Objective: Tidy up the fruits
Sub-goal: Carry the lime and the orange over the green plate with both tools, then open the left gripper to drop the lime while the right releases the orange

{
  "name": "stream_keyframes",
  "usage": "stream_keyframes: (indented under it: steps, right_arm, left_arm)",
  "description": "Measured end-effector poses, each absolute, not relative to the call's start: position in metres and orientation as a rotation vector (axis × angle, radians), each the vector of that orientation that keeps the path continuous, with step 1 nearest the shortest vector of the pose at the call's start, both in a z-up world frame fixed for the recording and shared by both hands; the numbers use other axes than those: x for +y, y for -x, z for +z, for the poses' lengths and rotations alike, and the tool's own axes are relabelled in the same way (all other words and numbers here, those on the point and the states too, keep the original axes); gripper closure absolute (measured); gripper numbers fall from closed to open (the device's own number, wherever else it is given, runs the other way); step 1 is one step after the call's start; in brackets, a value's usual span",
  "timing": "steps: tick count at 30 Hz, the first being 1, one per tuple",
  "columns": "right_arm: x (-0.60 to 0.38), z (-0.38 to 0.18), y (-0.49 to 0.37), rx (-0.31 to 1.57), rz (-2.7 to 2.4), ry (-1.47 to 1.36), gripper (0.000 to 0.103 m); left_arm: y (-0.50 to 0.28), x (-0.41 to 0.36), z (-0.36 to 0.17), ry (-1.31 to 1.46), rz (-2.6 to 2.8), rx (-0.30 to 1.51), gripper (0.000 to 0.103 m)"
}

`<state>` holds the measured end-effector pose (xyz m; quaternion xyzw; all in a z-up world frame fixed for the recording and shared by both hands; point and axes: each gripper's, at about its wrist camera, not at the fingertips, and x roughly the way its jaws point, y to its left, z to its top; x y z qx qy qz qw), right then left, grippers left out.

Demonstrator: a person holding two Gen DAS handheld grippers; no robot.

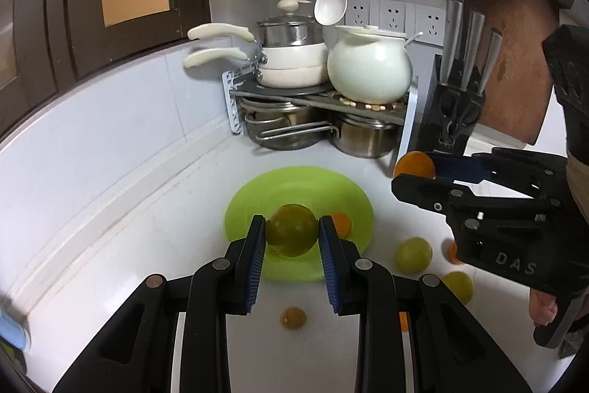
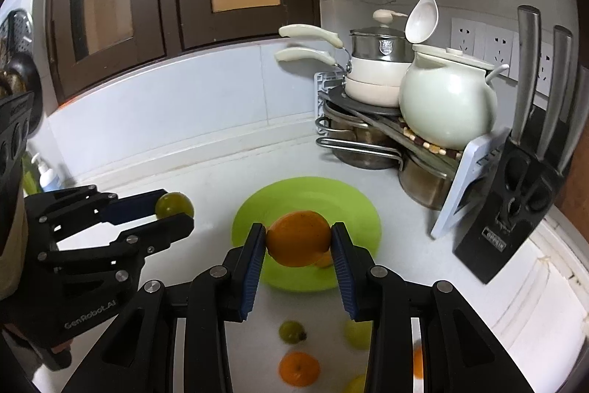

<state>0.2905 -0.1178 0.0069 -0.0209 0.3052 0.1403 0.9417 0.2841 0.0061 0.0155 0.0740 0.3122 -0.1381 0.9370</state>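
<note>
Both fruits [image 1: 291,234] [image 2: 298,238] claw-clamped.

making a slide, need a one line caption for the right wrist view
Right tool holds an orange above the green plate; left tool holds a green fruit.

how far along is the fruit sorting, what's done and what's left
Done: one orange fruit lies on the green plate. In hand: the left gripper holds a green fruit, the right gripper an orange, both above the plate. Left: several loose green and orange fruits on the counter.
</note>
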Motion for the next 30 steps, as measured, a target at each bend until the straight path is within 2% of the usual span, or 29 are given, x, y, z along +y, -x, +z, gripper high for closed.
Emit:
stream_keyframes:
  steps: [11, 30]
  right_arm:
    - [-0.121, -0.002, -0.358, 0.728, 0.299, 0.078, 0.066]
    - [-0.11, -0.066, -0.457, 0.984, 0.313, 0.116, 0.066]
  left_arm:
    - [-0.341, 0.0, 0.011, -0.157, -0.301, 0.699, 0.074]
    - [-0.434, 0.007, -0.057, -0.139, -0.307, 0.93, 0.074]
